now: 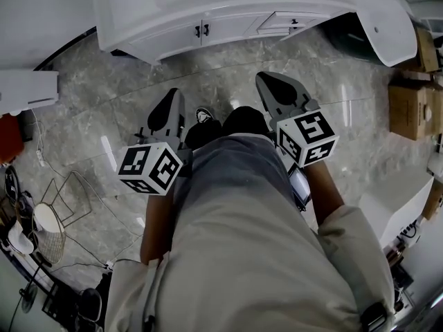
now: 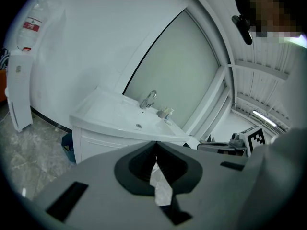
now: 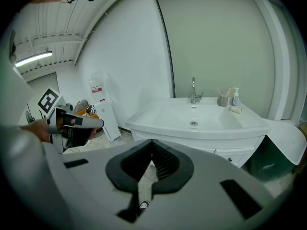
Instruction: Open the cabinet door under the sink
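Note:
The white sink cabinet [image 1: 228, 9] stands ahead of me across the marble floor. Its two doors [image 1: 181, 34] are closed, with small dark handles [image 1: 201, 30] side by side at the middle. A drawer [image 1: 291, 23] sits to their right. The basin and tap [image 3: 194, 92] show in both gripper views. My left gripper [image 1: 173, 93] and right gripper [image 1: 264, 77] are held in front of my body, well short of the cabinet. Each is shut with nothing between its fingers, and each points toward the cabinet [image 2: 103, 143] [image 3: 230, 155].
A white water dispenser [image 2: 19, 90] stands left of the sink. A dark bin [image 3: 274, 164] sits at its right side. Cardboard boxes [image 1: 408, 102] line the right wall. A wire frame [image 1: 62, 203], cables and clutter lie at the lower left.

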`<state>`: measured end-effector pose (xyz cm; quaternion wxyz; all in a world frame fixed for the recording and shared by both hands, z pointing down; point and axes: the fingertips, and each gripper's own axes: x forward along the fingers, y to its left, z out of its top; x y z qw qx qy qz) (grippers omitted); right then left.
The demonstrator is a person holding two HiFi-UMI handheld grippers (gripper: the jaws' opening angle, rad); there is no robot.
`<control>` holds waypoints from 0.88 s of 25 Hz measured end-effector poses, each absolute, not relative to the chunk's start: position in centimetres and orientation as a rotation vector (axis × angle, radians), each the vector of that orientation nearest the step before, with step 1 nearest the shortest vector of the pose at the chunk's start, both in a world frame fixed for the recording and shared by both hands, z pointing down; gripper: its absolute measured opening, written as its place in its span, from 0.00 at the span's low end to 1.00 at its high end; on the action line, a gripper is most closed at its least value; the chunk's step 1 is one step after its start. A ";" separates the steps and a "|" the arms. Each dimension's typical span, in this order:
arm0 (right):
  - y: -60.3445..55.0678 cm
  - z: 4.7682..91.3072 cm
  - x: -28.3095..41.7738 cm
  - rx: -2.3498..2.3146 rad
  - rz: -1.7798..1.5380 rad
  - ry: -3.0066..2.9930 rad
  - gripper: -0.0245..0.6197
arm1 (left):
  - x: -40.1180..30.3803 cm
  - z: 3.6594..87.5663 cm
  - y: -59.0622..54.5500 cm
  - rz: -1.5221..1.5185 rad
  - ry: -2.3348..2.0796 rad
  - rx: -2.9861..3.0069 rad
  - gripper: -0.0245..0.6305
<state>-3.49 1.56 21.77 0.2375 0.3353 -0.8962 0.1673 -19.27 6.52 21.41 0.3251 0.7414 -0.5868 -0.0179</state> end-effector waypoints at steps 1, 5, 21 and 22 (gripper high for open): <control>1.5 21.9 -3.6 0.918 0.462 -2.455 0.05 | -19.2 21.6 6.6 -0.040 -1.536 1.943 0.04; 1.6 22.9 -3.8 0.902 0.490 -2.446 0.05 | -19.0 22.3 7.0 -0.023 -1.524 1.931 0.04; -2.1 28.7 -4.4 0.730 0.545 -2.405 0.05 | -17.2 24.6 4.3 0.040 -1.544 1.840 0.04; -2.3 29.2 -4.5 0.715 0.550 -2.399 0.05 | -17.2 24.9 4.2 0.050 -1.544 1.834 0.04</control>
